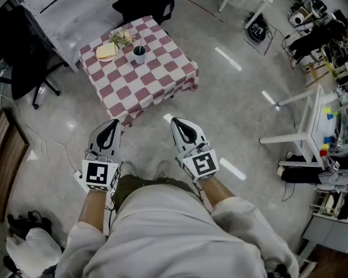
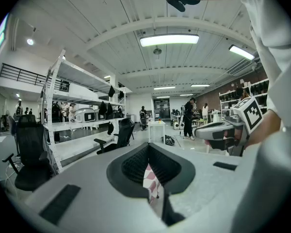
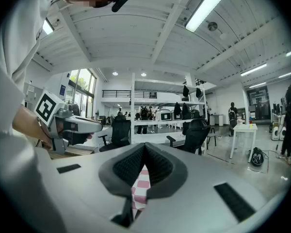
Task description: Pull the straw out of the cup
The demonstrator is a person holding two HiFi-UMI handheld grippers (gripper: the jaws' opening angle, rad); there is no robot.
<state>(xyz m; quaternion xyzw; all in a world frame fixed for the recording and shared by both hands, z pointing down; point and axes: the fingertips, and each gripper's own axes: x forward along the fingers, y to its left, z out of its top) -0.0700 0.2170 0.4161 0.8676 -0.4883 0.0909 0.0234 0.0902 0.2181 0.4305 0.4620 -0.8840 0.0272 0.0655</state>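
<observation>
Head view: left gripper [image 1: 111, 125] and right gripper [image 1: 178, 123] are side by side at the waist, with the cup [image 1: 139, 54] on the checked table [image 1: 162, 80] well ahead of both sets of fingertips; its straw is too thin to make out surely. Left gripper view: fingers pressed together on nothing, checked cloth showing beyond them. Right gripper view: likewise together and empty, so I judge this the approach step, and next comes closing in, parting one pair and pinching the straw above the rim.

Bright, even ceiling strip lights [image 2: 169, 40]; glare streaks on floor [image 1: 227, 58]; fisheye edges dark, warped.
</observation>
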